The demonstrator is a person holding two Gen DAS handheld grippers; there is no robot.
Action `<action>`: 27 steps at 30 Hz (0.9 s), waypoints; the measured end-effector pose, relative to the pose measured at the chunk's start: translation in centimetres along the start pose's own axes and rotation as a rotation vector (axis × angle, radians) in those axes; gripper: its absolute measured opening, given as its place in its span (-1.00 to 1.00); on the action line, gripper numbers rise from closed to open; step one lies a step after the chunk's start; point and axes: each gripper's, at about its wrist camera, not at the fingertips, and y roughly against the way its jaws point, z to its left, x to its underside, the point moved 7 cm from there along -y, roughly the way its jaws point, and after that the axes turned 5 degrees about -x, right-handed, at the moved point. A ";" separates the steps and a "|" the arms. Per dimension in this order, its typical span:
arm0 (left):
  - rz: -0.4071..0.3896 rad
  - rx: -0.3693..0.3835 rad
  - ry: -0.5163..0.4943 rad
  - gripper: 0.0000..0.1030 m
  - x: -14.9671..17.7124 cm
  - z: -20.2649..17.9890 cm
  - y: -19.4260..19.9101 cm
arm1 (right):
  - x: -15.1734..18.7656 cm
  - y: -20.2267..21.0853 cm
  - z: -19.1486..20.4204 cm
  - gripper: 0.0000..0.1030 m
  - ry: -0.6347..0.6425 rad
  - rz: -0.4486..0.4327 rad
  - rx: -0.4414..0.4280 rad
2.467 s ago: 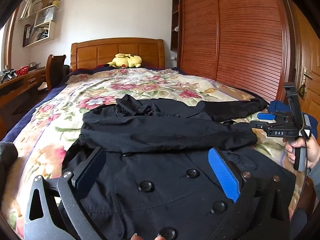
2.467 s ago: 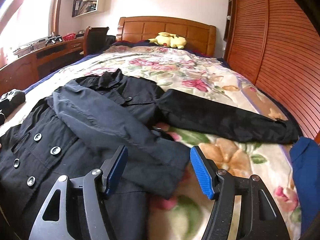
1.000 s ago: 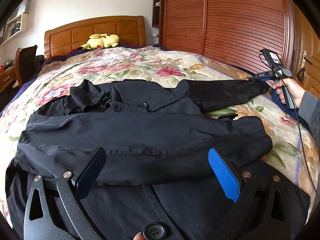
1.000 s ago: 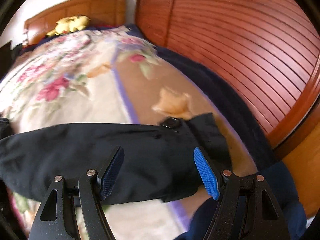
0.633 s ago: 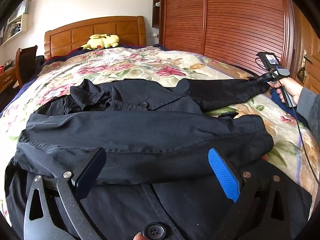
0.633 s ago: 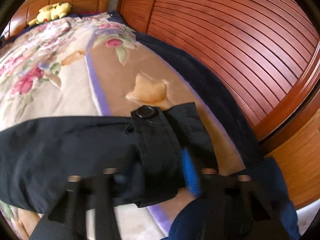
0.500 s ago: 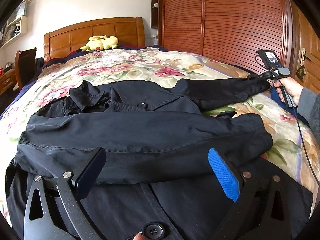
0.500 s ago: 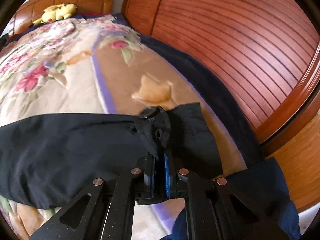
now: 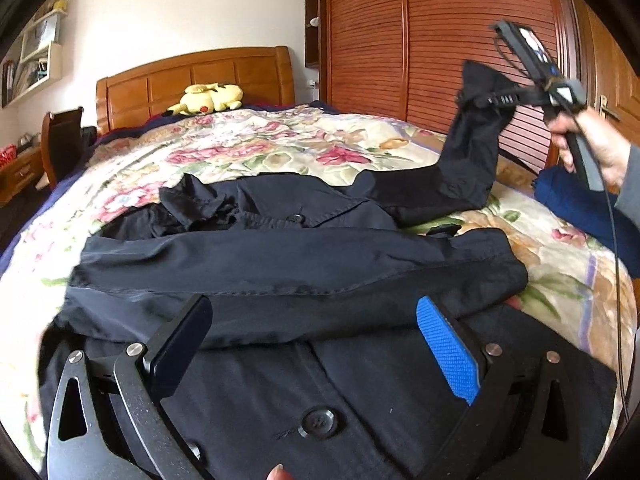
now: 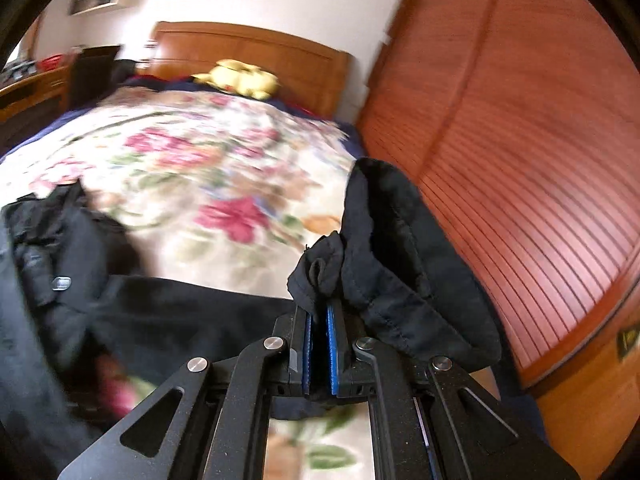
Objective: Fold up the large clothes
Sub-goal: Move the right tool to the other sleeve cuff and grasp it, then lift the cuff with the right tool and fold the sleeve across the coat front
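A black button-front coat lies spread on the floral bedspread, one sleeve folded across its chest. My left gripper hovers open just above the coat's front, nothing between its fingers. The other sleeve rises off the bed at the right, its cuff pinched in my right gripper, which is shut on it. In the left wrist view the right gripper is held up in a hand in front of the wardrobe.
A wooden slatted wardrobe runs along the bed's right side. A yellow plush toy rests at the wooden headboard. A blue garment lies at the bed's right edge. A chair and desk stand at the left.
The right gripper shut on the far sleeve's cuff and lifted it up off the bed, swinging toward the coat. The left gripper stayed open over the coat front, barely shifting.
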 end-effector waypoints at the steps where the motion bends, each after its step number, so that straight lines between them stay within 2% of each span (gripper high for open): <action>1: -0.003 -0.002 -0.003 0.99 0.1 0.2 0.5 | -0.3 0.7 1.0 -0.88 0.013 -0.011 -0.016; 11: -0.025 -0.023 0.044 0.99 0.8 3.7 5.0 | -0.5 5.7 8.1 -0.88 0.127 -0.071 -0.120; 18: -0.045 -0.064 0.074 0.99 1.7 6.8 7.5 | -0.8 7.6 9.6 -0.88 0.160 -0.096 -0.173; 27: -0.058 -0.109 0.088 0.99 2.6 9.6 9.1 | -2.1 11.5 15.0 -0.88 0.228 -0.157 -0.287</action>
